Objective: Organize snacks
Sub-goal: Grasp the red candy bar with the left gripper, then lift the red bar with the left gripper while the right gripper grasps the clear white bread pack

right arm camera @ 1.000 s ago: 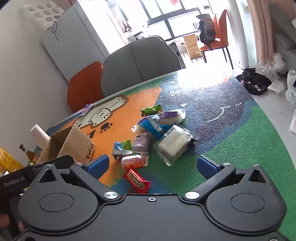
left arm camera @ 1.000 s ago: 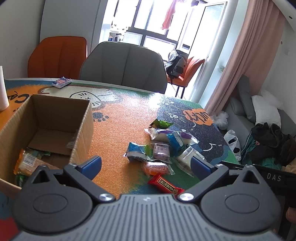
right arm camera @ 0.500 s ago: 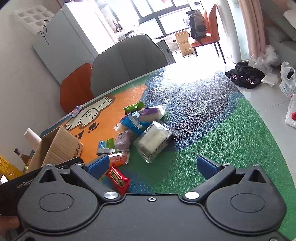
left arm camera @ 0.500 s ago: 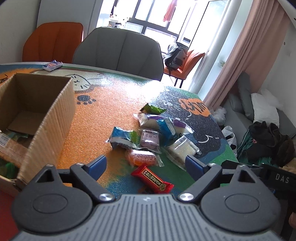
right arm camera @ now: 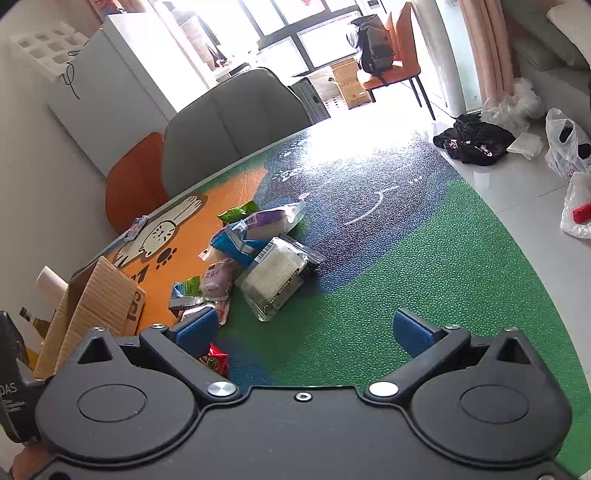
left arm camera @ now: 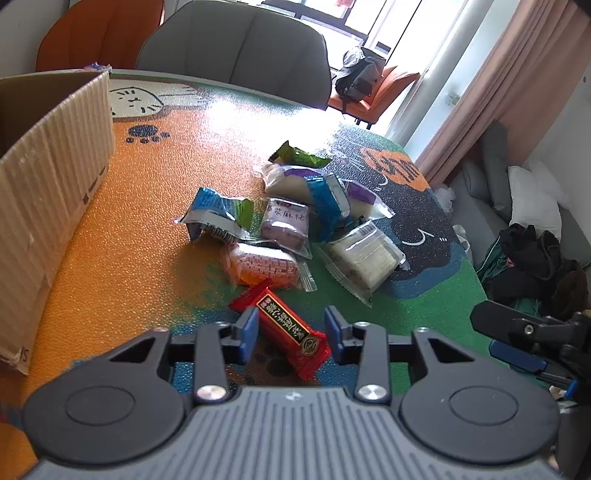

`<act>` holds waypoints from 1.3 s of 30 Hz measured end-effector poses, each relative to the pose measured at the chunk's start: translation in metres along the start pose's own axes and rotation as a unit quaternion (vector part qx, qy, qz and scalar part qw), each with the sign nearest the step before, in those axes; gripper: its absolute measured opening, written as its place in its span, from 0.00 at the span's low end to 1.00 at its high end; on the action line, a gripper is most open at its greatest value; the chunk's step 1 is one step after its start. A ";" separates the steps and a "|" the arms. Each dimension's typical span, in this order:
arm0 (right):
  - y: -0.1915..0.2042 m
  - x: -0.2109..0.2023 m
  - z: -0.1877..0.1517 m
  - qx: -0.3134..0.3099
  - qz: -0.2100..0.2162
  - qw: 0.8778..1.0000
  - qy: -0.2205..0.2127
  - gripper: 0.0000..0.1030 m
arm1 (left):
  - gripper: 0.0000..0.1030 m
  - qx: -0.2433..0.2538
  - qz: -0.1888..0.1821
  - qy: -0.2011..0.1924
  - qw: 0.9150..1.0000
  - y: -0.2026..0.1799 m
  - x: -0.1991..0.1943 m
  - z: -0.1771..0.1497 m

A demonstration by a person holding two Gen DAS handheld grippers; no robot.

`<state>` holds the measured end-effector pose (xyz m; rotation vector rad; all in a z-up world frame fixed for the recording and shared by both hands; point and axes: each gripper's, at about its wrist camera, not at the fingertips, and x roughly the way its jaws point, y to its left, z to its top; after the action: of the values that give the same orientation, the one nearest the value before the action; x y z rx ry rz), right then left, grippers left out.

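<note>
A red snack bar (left arm camera: 284,326) lies slantwise on the cat-print table mat (left arm camera: 140,266), between the fingers of my left gripper (left arm camera: 291,332). Its jaws are closing around the bar, and the pads are not pressing on it. Just beyond lies a heap of snacks: an orange pack (left arm camera: 258,264), a purple one (left arm camera: 284,221), a blue-green one (left arm camera: 218,214) and a white one (left arm camera: 364,254). An open cardboard box (left arm camera: 55,184) stands at the left. My right gripper (right arm camera: 306,332) hangs open over the green part of the mat, nothing between its fingers, with the heap (right arm camera: 273,273) ahead to its left.
A grey chair (left arm camera: 236,48) and an orange chair (left arm camera: 99,33) stand behind the table. A paper roll (right arm camera: 51,284) and a bottle (right arm camera: 33,321) are beside the box (right arm camera: 99,295). A small pack (right arm camera: 136,228) lies at the far edge. The table's curved edge runs along the right.
My left gripper has swung right from the box and come down over the red bar, its jaws narrowing from wide open. My right gripper has drifted a little lower, still open.
</note>
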<state>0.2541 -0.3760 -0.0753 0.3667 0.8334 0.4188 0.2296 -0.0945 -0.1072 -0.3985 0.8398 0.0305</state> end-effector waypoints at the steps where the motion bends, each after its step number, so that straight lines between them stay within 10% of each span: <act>1: -0.001 0.000 0.000 0.001 0.000 1.000 0.001 1.00 | 0.33 -0.001 0.001 0.002 1.000 0.000 0.003 0.000; 10: -0.002 0.004 -0.002 0.002 -0.005 1.000 0.006 1.00 | 0.33 0.022 0.024 0.000 0.999 -0.010 0.017 -0.001; 13: 0.000 0.010 -0.003 -0.001 -0.004 1.000 0.010 1.00 | 0.17 0.040 0.041 -0.003 0.998 -0.012 0.018 -0.003; 39: 0.039 0.081 0.018 -0.022 -0.020 0.999 0.030 0.90 | 0.17 0.029 0.031 -0.028 0.999 0.034 -0.007 0.034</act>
<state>0.3085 -0.3055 -0.0967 0.2971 0.8875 0.4131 0.2434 -0.0498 -0.0929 -0.3154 0.7953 0.0737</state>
